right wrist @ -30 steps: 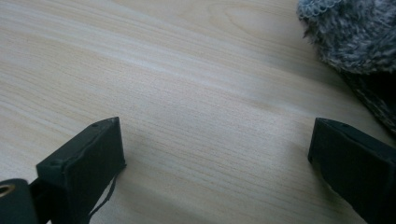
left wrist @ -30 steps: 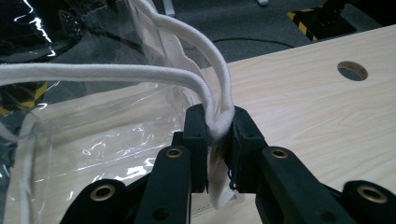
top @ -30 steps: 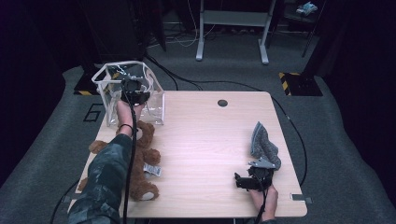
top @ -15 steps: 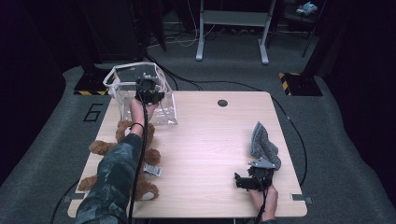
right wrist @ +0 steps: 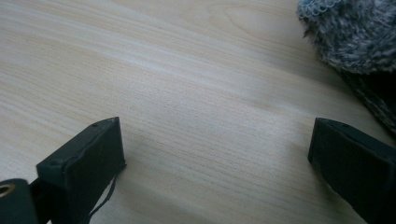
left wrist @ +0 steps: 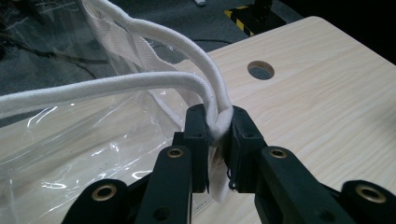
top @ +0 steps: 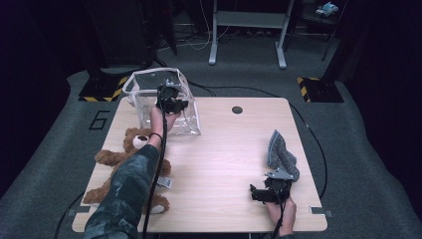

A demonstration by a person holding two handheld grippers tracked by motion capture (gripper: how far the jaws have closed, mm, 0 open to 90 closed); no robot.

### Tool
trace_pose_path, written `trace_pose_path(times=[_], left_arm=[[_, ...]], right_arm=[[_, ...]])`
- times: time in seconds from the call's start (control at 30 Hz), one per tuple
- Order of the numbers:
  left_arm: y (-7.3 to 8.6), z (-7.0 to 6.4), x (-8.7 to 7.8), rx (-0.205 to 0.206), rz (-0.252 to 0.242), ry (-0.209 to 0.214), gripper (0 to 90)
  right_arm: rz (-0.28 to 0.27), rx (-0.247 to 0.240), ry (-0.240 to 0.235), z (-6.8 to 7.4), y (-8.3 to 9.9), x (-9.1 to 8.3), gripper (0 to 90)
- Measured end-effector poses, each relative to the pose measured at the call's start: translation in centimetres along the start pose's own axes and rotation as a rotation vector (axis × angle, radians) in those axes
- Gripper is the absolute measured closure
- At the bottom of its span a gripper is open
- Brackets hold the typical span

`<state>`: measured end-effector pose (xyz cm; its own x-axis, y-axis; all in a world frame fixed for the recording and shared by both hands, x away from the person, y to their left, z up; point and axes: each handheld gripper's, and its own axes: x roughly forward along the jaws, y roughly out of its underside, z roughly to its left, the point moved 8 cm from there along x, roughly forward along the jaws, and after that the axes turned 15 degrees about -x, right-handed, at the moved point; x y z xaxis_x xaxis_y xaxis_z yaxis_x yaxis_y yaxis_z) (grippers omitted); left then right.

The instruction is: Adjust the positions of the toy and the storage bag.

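Now the left tongs (left wrist: 212, 128) are clamped on the white rim of the clear bag (top: 144, 92).

It stands at the table's (top: 229, 149) far left corner, perhaps slightly lifted; right tongs (right wrist: 215, 154) gape apart beside the grey cloth (top: 279, 155).

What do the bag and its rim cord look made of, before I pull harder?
The bag looks like thin clear plastic film: glossy glare streaks, table visible through it. The cord pinched in the left gripper seems soft woven white fabric, matte, bending sharply without creasing.
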<state>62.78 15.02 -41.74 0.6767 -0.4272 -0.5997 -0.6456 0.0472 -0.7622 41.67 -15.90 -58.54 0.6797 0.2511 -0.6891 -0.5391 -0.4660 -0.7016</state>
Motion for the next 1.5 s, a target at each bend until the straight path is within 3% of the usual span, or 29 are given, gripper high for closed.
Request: trace_pose_path(times=[0.3,0.7,0.93,1.07,1.17,1.3,1.43,1.5], left_arm=[[0.5,-2.5,0.3,0.009,0.009,0.02,79.4],[1.6,-7.0,0.8,0.024,0.021,0.055,78.9],[1.9,-8.7,0.9,0.025,0.036,0.067,77.7],[1.6,-8.4,0.5,0.027,0.035,0.058,65.0],[0.9,-7.7,-0.7,0.019,0.015,0.049,54.6],[0.0,-6.0,-2.6,0.009,-0.01,0.027,44.3],[-0.6,-3.7,-4.0,-0.008,-0.001,0.002,40.1],[-1.1,-2.7,-4.6,-0.023,-0.025,-0.017,38.7]], right_arm=[[0.001,0.0,0.001,0.0,0.0,0.0,2.6],[0.001,0.004,0.006,0.0,0.0,0.0,2.6],[-0.002,0.008,0.009,0.0,0.0,0.0,2.6],[-0.001,0.009,0.009,0.0,0.0,0.0,2.6],[-0.001,0.009,0.009,0.0,0.0,0.0,2.6],[-0.002,0.008,0.008,0.0,0.0,0.0,2.7],[-0.004,0.008,0.007,0.0,0.0,0.0,2.6],[-0.001,0.003,0.009,-0.1,0.0,0.0,2.6]])
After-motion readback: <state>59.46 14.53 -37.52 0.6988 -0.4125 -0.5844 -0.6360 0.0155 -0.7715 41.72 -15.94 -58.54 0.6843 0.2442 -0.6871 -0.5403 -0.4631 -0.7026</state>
